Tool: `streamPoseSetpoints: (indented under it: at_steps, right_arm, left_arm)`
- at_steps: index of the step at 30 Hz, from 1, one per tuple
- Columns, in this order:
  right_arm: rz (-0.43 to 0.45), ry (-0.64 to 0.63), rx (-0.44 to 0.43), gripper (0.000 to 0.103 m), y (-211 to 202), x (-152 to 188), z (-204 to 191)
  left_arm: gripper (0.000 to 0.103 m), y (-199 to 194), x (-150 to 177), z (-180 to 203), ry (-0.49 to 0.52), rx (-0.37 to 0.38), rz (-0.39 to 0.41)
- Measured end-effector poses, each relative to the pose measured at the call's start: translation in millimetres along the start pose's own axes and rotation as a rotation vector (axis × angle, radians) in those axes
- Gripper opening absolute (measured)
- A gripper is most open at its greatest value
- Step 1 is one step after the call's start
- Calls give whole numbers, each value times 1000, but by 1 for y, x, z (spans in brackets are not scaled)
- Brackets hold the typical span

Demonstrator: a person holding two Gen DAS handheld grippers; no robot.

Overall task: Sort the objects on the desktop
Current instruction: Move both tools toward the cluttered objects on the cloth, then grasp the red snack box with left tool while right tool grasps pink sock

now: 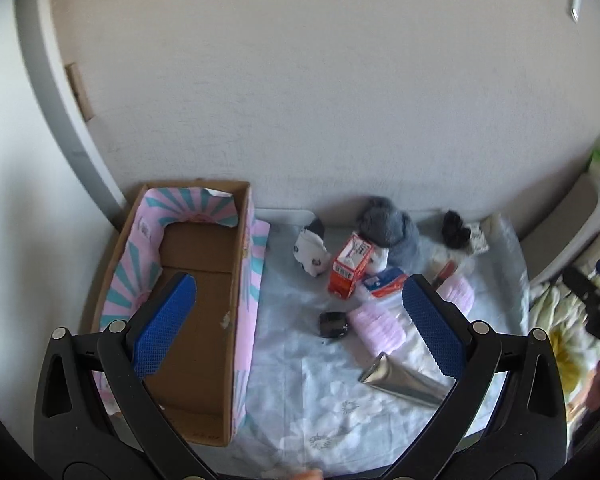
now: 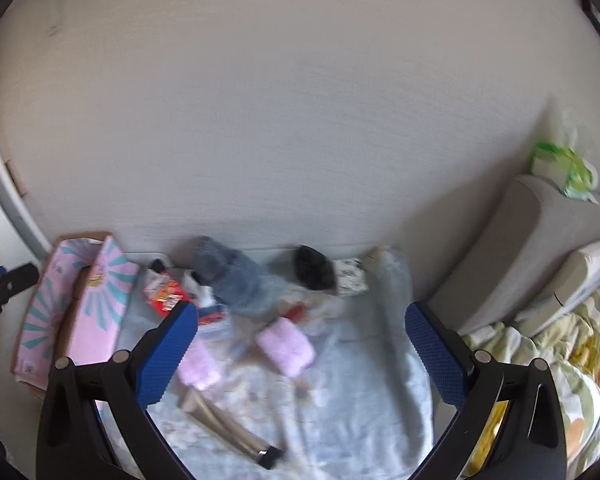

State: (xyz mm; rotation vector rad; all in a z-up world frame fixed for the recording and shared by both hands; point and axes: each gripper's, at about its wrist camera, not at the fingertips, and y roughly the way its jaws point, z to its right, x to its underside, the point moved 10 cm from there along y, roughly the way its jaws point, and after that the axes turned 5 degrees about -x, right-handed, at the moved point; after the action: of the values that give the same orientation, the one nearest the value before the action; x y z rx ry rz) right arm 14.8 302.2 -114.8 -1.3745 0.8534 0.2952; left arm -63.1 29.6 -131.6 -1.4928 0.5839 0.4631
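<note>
A cardboard box (image 1: 198, 276) with a pink and teal lining stands empty at the left of a pale floral cloth (image 1: 300, 384). On the cloth lie a red carton (image 1: 349, 266), a black-and-white plush (image 1: 311, 250), a grey woolly item (image 1: 388, 228), two pink fluffy rolls (image 1: 378, 322), a small black object (image 1: 333, 324) and a silver tube (image 1: 400, 380). My left gripper (image 1: 300, 320) is open and empty above the box edge and cloth. My right gripper (image 2: 302, 344) is open and empty above the pink rolls (image 2: 286, 344) and the tube (image 2: 228, 424).
A wall runs close behind the cloth. A black item (image 2: 314, 268) and a patterned small box (image 2: 352, 276) lie at the back right. Grey cushions (image 2: 512, 256) and a floral blanket (image 2: 560, 364) are at the right. A green and white packet (image 2: 564, 168) sits on a cushion.
</note>
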Motion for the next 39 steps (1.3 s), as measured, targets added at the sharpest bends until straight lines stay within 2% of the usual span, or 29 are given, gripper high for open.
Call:
streamPoseSetpoints:
  at_steps: [3, 6, 10, 13, 17, 19, 21, 23, 31, 34, 36, 39]
  right_arm:
    - [-46, 9, 29, 103, 8, 12, 21]
    - [-70, -17, 41, 103, 14, 22, 33]
    - [-118, -6, -21, 103, 28, 39, 40]
    - [-155, -30, -61, 103, 46, 52, 39]
    - [-196, -123, -134, 103, 78, 72, 30]
    - [-227, -191, -160, 103, 99, 82, 25]
    - [-247, -230, -176, 103, 116, 88, 22]
    - [-258, -248, -200, 103, 130, 91, 18]
    - [-279, -239, -239, 103, 172, 97, 11]
    - [-282, -250, -239, 103, 181, 96, 12]
    - [-285, -250, -245, 103, 186, 95, 12]
    - [-297, -232, -274, 100, 192, 97, 13]
  left_arm:
    - [103, 12, 15, 19, 28, 19, -30]
    - [103, 27, 30, 35, 56, 7, -61]
    - [103, 45, 36, 45, 49, 11, -85]
    - [103, 64, 27, 50, 63, 17, -80]
    - [103, 95, 8, 54, 100, 29, -48]
    - [102, 115, 9, 57, 123, 29, -78]
    - [95, 134, 13, 58, 139, 12, -109]
    - [93, 150, 18, 59, 158, -5, -127]
    - [91, 180, 23, 66, 206, -42, -122]
    - [82, 186, 21, 69, 208, -38, -120]
    - [68, 190, 21, 71, 217, -44, -123]
    - [57, 192, 19, 69, 221, -68, -108]
